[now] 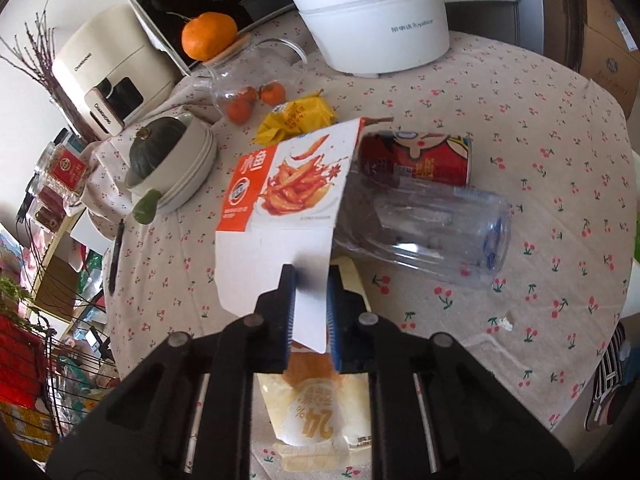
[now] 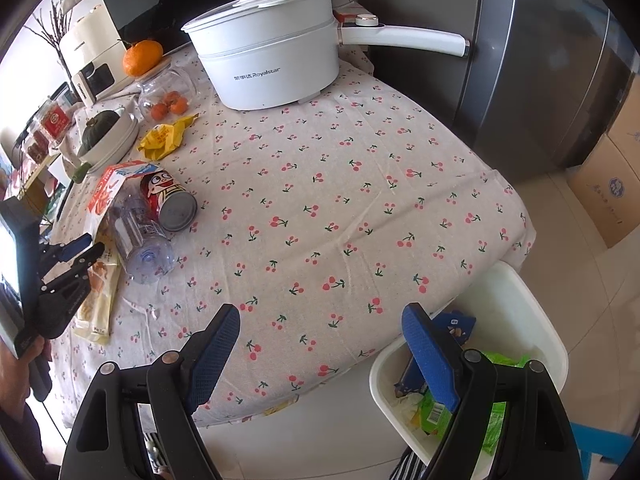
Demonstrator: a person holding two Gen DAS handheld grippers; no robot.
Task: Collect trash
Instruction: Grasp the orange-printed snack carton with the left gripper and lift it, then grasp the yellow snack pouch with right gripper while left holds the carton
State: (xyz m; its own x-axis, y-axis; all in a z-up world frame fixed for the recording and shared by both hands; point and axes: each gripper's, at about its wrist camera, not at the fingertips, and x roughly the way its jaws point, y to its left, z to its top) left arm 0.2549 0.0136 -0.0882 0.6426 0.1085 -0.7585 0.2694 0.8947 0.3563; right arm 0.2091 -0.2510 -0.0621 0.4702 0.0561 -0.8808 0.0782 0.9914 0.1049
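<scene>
Left gripper (image 1: pixel 311 280), one carton (image 1: pixel 288 184) between fingers

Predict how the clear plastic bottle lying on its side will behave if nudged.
The clear plastic bottle looks empty, so probably light. Lying sideways, it would likely roll, though the red can beside it may block it. Its thin walls may dent.

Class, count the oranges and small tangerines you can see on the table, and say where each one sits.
4: one large orange on the glass jar's lid; three small tangerines beside the jar's base. More may be hidden.
</scene>
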